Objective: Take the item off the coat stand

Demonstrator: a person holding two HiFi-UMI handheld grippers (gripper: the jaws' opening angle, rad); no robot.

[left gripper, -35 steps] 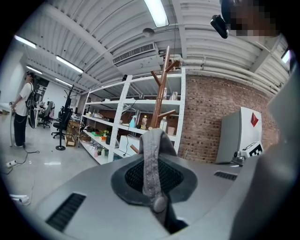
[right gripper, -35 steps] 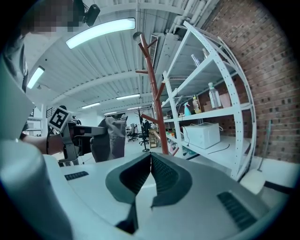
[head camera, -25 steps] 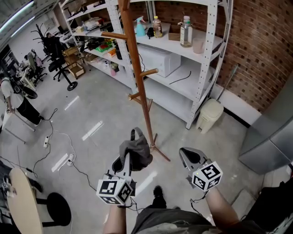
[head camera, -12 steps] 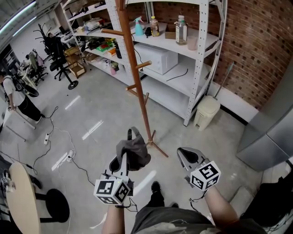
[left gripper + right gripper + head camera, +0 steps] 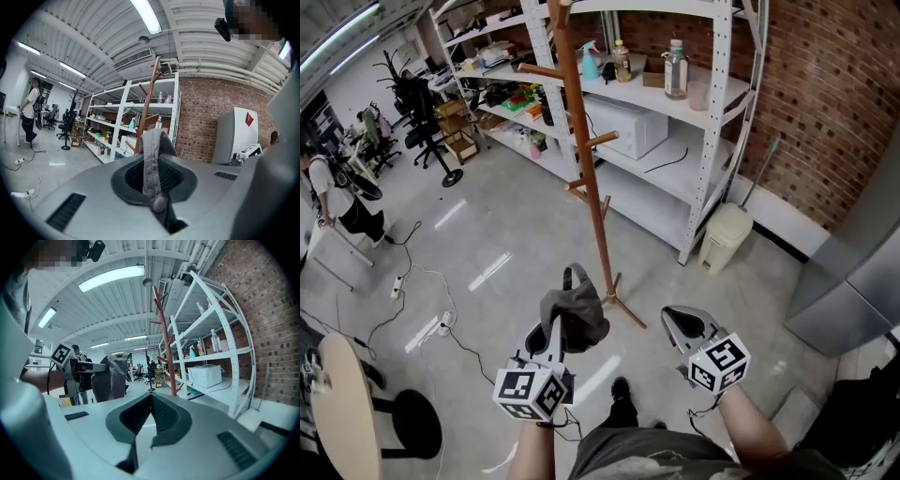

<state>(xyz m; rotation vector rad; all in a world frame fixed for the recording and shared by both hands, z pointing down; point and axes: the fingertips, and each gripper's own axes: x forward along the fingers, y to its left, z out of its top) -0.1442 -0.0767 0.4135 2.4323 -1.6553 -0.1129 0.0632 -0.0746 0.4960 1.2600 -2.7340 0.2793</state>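
The wooden coat stand (image 5: 592,192) rises from the floor in front of me with bare pegs. My left gripper (image 5: 571,278) is shut on a grey fabric item (image 5: 577,315), a cap by its look, which hangs off the jaws a short way in front of the stand's feet. In the left gripper view its grey strap (image 5: 151,161) is pinched between the jaws, with the coat stand (image 5: 149,96) behind. My right gripper (image 5: 676,317) is shut and holds nothing. The right gripper view shows the closed right gripper (image 5: 151,398), the grey item (image 5: 112,377) at left and the coat stand (image 5: 166,348).
White metal shelving (image 5: 703,112) with a microwave (image 5: 626,124) and bottles lines the brick wall. A beige bin (image 5: 725,235) stands by it and a grey cabinet (image 5: 853,272) is at right. Cables (image 5: 431,309) cross the floor. A person (image 5: 337,202), office chairs and a round table (image 5: 342,412) are at left.
The head view has shifted slightly. Both grippers keep their places and the left keeps its hold on the grey item.
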